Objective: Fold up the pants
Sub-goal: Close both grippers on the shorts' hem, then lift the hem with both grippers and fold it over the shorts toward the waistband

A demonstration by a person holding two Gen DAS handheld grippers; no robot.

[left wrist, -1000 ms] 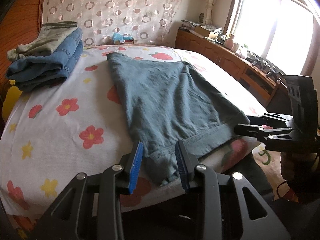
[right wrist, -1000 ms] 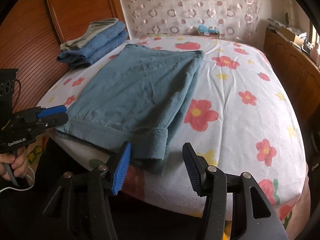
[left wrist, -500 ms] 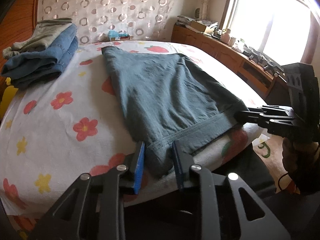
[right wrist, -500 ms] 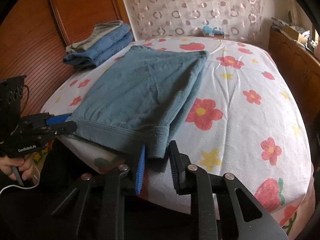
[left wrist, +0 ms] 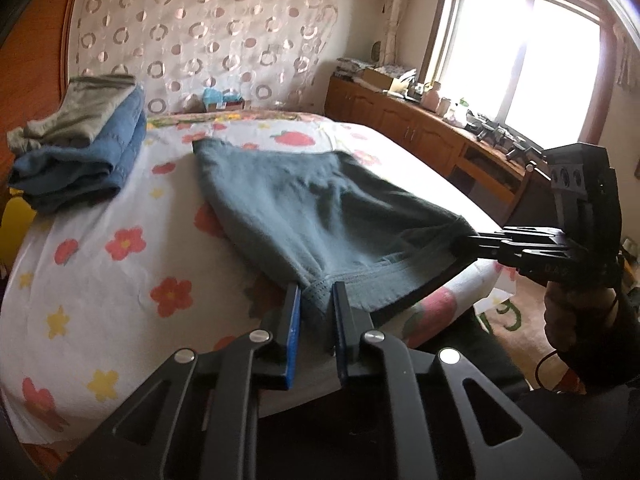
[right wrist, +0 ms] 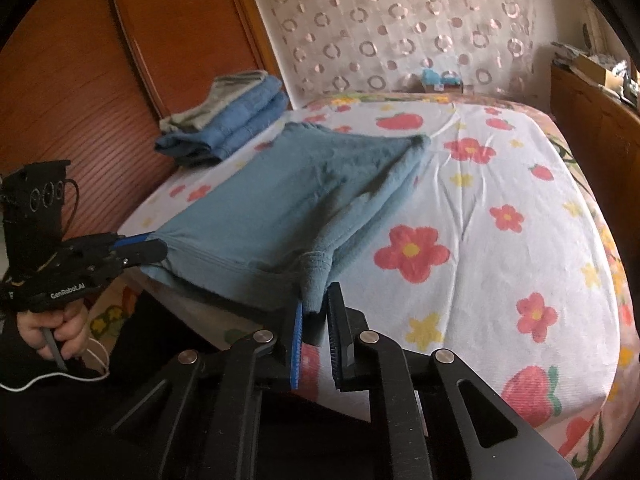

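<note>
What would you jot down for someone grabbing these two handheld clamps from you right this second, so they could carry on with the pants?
Left gripper: shut on the near hem corner of the blue-grey pants.
Right gripper: shut on the other near corner of the same hem.
The pants lie flat on the flowered bed sheet, already folded lengthwise, with the near edge lifted off the mattress and stretched between the grippers.
Already-folded clothes are stacked at the far left by the headboard.
Done: both corners gripped and raised.
Left: probably carry the near edge toward the far end, lay it down, release, then stack.
</note>
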